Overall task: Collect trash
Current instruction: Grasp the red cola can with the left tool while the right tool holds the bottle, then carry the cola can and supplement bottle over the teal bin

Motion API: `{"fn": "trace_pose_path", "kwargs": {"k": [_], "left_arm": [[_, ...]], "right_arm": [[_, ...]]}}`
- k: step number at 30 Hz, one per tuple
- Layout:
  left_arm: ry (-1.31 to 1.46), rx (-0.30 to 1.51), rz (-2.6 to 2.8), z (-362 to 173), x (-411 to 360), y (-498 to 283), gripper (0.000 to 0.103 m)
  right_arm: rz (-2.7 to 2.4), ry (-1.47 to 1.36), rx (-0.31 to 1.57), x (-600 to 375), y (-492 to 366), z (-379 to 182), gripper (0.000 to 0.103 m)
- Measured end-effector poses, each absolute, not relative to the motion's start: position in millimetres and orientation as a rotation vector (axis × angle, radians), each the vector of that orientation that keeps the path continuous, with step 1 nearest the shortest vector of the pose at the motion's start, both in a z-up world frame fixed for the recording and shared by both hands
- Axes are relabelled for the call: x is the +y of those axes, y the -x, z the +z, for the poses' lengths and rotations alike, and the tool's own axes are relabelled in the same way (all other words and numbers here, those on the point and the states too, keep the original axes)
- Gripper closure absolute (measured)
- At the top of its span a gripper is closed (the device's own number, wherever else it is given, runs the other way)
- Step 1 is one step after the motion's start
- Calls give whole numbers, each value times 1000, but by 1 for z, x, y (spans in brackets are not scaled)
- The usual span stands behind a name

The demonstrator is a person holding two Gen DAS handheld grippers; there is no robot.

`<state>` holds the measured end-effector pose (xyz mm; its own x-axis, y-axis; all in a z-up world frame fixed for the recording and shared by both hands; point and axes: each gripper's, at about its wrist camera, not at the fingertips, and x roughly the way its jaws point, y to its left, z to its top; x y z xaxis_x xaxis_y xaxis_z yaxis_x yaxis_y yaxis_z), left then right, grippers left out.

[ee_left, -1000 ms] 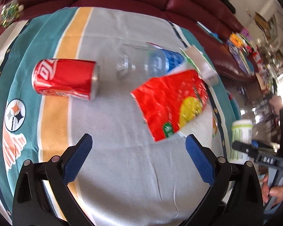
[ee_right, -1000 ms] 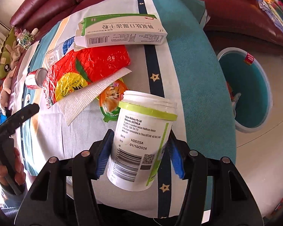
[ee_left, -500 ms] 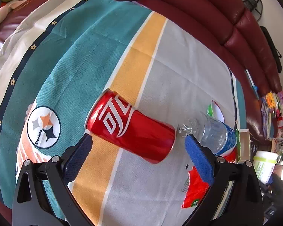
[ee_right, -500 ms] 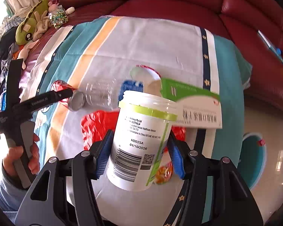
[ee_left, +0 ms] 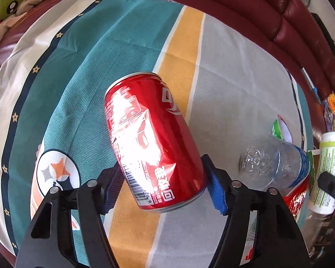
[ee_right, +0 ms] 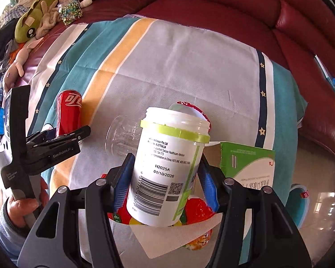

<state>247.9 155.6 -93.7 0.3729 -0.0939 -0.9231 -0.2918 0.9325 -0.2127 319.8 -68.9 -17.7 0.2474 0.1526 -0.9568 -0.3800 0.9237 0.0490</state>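
A red soda can [ee_left: 151,138] lies on the striped cloth, between the blue pads of my left gripper [ee_left: 162,169]. The jaws are closing and both pads touch the can's sides. In the right wrist view the same can [ee_right: 69,111] shows in front of the left gripper [ee_right: 62,138], which a hand holds. My right gripper [ee_right: 165,165] is shut on a white jar [ee_right: 167,147] with a green band, held above the table. A clear plastic bottle [ee_left: 272,165] lies just right of the can.
A red snack wrapper [ee_right: 198,210], a paper napkin [ee_right: 174,236] and a green-white box [ee_right: 248,167] lie under and beside the jar. A teal bin [ee_right: 299,203] stands on the floor at the right. A dark red sofa [ee_right: 212,0] with plush toys [ee_right: 33,20] runs behind the table.
My left gripper moved left over the red can, and its jaws narrowed from wide open onto the can's sides. The right gripper swung with the jar from the bin side toward the table's middle.
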Motion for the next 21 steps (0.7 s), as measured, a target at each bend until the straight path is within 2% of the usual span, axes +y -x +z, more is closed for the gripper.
{"fn": "trace_pose_path", "kwargs": {"k": [7,21], "left_arm": [[302,1170,105,-87,156,-227,38],[176,1003,-66,-4,81,-177,38]], "right_arm": [[371,218,1266,-65,-315,-19,49],[365,163,1180,-111,-271,15,49]]}}
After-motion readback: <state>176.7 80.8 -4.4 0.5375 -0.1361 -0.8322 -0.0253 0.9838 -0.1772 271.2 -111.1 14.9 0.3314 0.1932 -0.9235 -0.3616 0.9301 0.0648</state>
